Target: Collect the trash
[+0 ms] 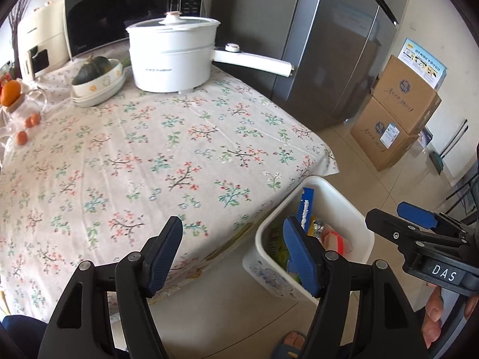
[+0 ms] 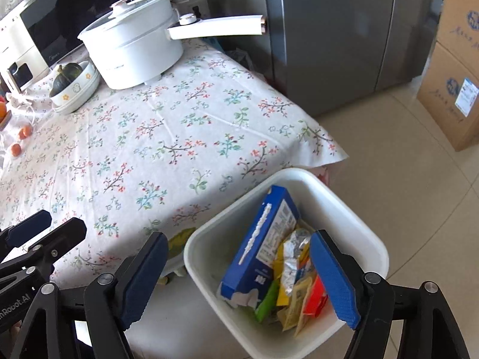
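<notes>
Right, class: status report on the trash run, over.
Left gripper and right gripper open, empty. Trash in white bin, blue box upright. Nothing in the way.

A surface [image 1: 155, 161] draped in a floral cloth fills the left of the kitchen scene, daylight falling across it. At its far end stand a white pot [image 1: 172, 56] with a long handle, a microwave [image 1: 98, 21] and stacked bowls [image 1: 98, 85] holding a squash. A grey fridge [image 1: 329, 45] rises at far right. Cardboard boxes [image 1: 395, 113] are stacked on the beige tiled floor [image 2: 404, 179], right of the fridge.
</notes>
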{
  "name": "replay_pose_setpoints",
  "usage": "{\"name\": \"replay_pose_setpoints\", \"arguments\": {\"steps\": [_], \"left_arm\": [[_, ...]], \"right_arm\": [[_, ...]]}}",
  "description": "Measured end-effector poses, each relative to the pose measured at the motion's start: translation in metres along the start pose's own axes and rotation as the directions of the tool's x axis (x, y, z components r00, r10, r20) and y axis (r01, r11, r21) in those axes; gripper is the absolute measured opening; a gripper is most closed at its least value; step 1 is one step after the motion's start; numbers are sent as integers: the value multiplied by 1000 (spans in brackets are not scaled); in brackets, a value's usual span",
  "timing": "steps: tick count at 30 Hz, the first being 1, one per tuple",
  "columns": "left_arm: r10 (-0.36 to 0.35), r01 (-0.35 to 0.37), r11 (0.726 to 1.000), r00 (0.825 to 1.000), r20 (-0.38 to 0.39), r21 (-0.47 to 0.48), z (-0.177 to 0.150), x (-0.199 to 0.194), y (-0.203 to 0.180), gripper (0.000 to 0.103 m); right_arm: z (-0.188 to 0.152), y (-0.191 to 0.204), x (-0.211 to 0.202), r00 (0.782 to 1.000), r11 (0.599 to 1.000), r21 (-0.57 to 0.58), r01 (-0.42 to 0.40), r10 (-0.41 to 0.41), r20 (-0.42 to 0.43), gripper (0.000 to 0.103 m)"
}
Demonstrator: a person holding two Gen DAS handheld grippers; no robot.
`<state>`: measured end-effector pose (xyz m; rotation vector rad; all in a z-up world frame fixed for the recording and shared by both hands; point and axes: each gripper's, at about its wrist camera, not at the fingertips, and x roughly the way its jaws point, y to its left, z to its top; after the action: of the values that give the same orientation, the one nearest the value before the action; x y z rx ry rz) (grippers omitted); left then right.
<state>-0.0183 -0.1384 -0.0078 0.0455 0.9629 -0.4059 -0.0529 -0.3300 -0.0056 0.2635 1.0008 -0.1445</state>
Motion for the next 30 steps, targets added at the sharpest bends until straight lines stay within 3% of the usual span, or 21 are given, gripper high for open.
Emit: {"name": "replay_pose_setpoints", "arguments": {"steps": [4,6,13,17,24,30], "left_arm": [[127,-126,992,988,86,-16,-18,-32,20,79],[160,-158,987,978,134,-24,-28,-45,28,82],[177,-170,984,971,161,-55,-60,-70,48,86],[198,-198,980,957,211,-21,-72,-74,45,87],[177,-174,984,971,158,-31,-68,-52,50,88],[195,-195,981,968,159,-16,-65,-41,49,88]], "right_arm": [[-21,20,-12,999,1000,-8,16,-16,35,85],[-33,26,-18,997,1000,16,22,-23,67,92],[-69,39,-20,996,996,84,17,-24,85,95],[-78,36,-13,997,990,138,14,-25,79,95],[-77,43,3,997,995,90,45,-51,66,96],[-81,50,12,997,997,43,56,-58,49,96]]}}
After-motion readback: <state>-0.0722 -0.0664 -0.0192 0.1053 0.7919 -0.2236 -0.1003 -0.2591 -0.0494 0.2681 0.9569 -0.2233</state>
